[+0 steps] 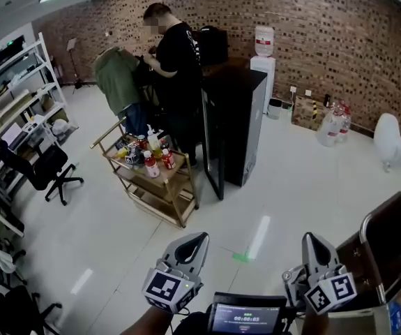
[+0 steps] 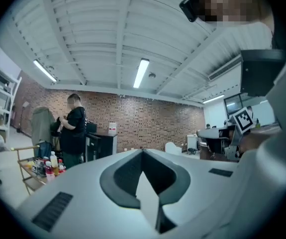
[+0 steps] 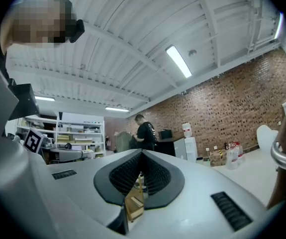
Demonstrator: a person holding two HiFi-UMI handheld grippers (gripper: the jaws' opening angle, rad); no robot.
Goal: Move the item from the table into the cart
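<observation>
A gold-coloured cart (image 1: 180, 199) stands on the white floor ahead and to the left, with several bottles (image 1: 151, 162) on its top shelf. My left gripper (image 1: 199, 238) and right gripper (image 1: 310, 240) are low in the head view, far from the cart. Both point forward with their jaws shut and hold nothing. In the left gripper view the left gripper (image 2: 143, 151) has its tips together, and the cart (image 2: 27, 167) with bottles (image 2: 50, 165) is far off at the left. In the right gripper view the right gripper (image 3: 142, 154) is shut too. No table item shows in either grip.
A person in black (image 1: 176, 61) and another in green (image 1: 120, 79) stand behind the cart by a black cabinet (image 1: 236, 117). An office chair (image 1: 47, 169) and shelves (image 1: 12, 103) are at the left. A dark metal-framed piece of furniture (image 1: 388, 246) is close on my right. A water dispenser (image 1: 263, 54) stands against the brick wall.
</observation>
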